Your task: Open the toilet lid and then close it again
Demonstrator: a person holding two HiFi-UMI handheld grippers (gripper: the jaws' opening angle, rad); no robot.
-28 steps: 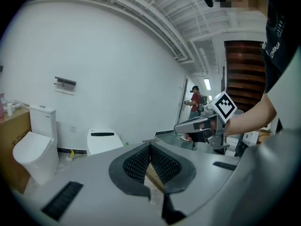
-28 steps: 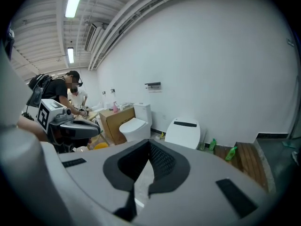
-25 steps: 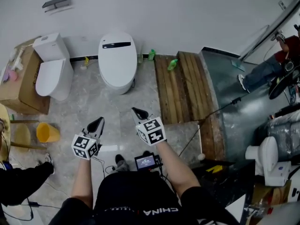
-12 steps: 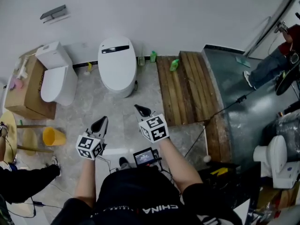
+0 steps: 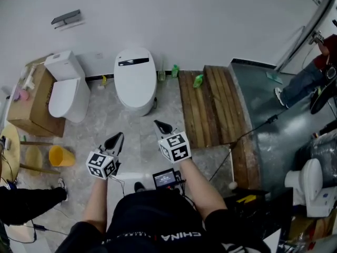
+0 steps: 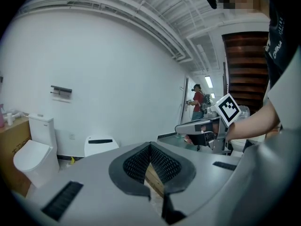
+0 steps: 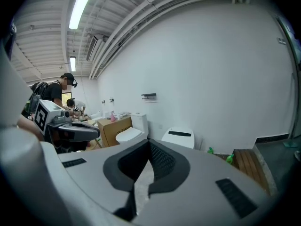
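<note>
The white toilet (image 5: 135,78) with a black strip on its lid stands against the far wall, lid down. It also appears small in the left gripper view (image 6: 100,146) and the right gripper view (image 7: 178,138). My left gripper (image 5: 117,138) hovers over the marble floor well short of the toilet, shut and empty. My right gripper (image 5: 160,126) hangs beside it, a little nearer the toilet, also shut with nothing between its jaws. In each gripper view (image 6: 150,148) (image 7: 147,145) the dark pads meet at the tips.
A second white toilet (image 5: 66,91) stands left of the first, beside a cardboard box (image 5: 26,107). A yellow bucket (image 5: 60,156) sits at left. A wooden platform (image 5: 208,107) with green bottles (image 5: 198,80) lies to the right. People stand at far right (image 5: 308,73) and lower left (image 5: 26,204).
Both grippers have edged a little toward the toilet and stayed shut. The head view has shifted slightly, so the toilet sits lower in the picture.
</note>
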